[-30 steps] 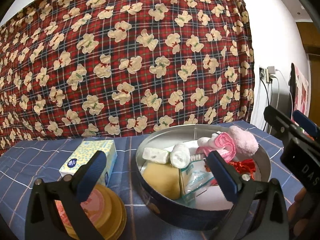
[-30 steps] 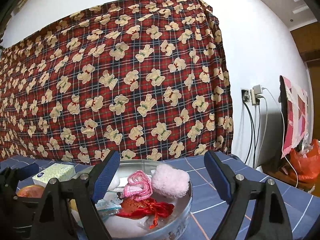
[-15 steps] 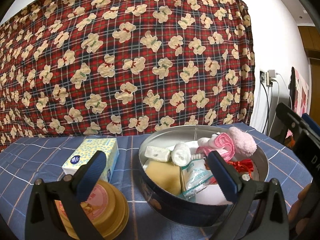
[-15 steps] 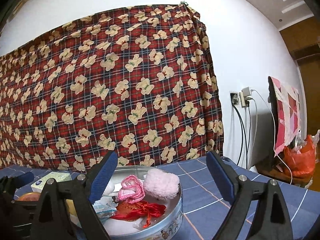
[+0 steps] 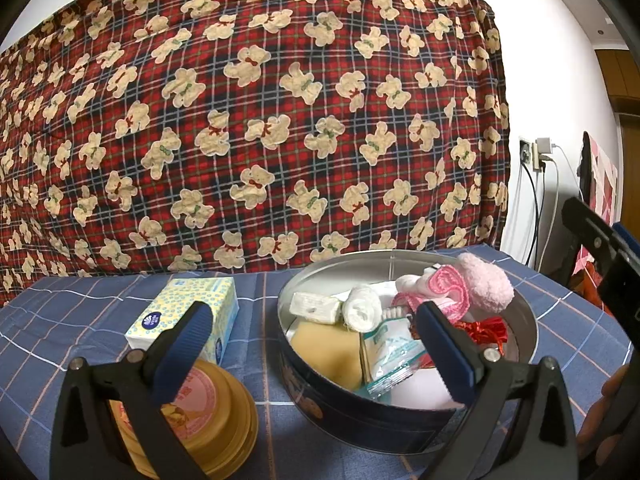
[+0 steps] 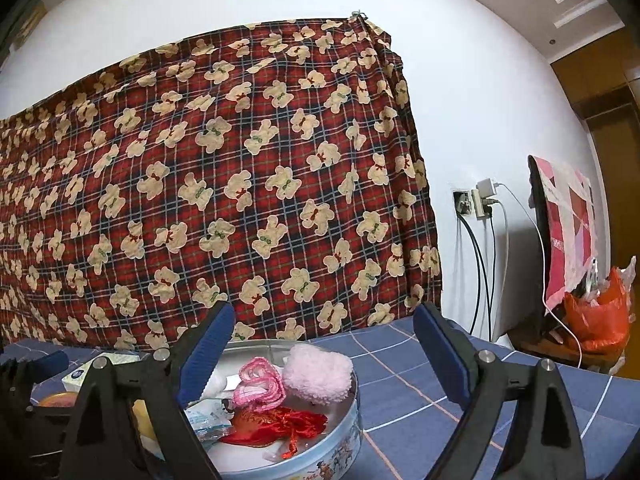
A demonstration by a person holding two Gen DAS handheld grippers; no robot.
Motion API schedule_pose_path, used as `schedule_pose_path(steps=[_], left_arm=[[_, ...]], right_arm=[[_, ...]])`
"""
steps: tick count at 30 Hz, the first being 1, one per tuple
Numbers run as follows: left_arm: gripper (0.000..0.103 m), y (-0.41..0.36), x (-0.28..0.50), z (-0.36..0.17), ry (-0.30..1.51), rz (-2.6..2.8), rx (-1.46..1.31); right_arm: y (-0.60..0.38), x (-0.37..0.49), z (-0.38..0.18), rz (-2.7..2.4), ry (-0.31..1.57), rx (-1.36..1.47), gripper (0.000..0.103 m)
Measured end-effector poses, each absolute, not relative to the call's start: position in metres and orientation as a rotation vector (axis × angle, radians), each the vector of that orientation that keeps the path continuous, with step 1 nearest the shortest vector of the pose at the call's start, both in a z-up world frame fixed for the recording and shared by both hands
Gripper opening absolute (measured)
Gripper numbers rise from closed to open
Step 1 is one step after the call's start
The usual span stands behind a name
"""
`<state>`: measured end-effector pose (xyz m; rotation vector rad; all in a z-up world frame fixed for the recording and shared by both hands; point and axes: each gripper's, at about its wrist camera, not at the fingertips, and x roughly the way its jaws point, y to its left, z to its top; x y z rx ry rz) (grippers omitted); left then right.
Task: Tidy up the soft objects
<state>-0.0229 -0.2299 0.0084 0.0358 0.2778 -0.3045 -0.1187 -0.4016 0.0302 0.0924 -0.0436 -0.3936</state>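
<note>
A round blue tin (image 5: pixel 360 420) sits on the blue checked tablecloth and holds soft items: a fluffy pink ball (image 5: pixel 486 286), a pink crocheted piece (image 5: pixel 444 290), a rolled white cloth (image 5: pixel 362 310), a white pad (image 5: pixel 314 306), a yellow sponge (image 5: pixel 326 350), a sealed packet (image 5: pixel 390 354) and a red tasselled pouch (image 5: pixel 486 330). My left gripper (image 5: pixel 316 354) is open and empty, held above the tin's near rim. My right gripper (image 6: pixel 324 354) is open and empty, raised above the tin (image 6: pixel 320 456) on its right side. The pink ball (image 6: pixel 318 374) and red pouch (image 6: pixel 276 426) show there too.
A tissue box (image 5: pixel 186 314) lies left of the tin. A gold lid (image 5: pixel 200 420) lies in front of it. A bear-print red plaid cloth (image 5: pixel 256 120) hangs behind the table. Wall sockets with cables (image 6: pixel 480 204) and an orange bag (image 6: pixel 598 314) are at the right.
Both grippers have risen and tilted up, so the tin sits lower in each view. Both stay open and empty. Nothing in the tin has moved.
</note>
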Motion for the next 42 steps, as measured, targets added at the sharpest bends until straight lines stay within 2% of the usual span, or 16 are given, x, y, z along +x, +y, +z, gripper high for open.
schedule_pose_path(steps=[42], left_arm=[[0.103, -0.2355, -0.0224, 0.0072, 0.31, -0.354, 0.035]], right_arm=[[-0.4026, -0.1166, 0.0298, -0.399, -0.038, 0.091, 0.093]])
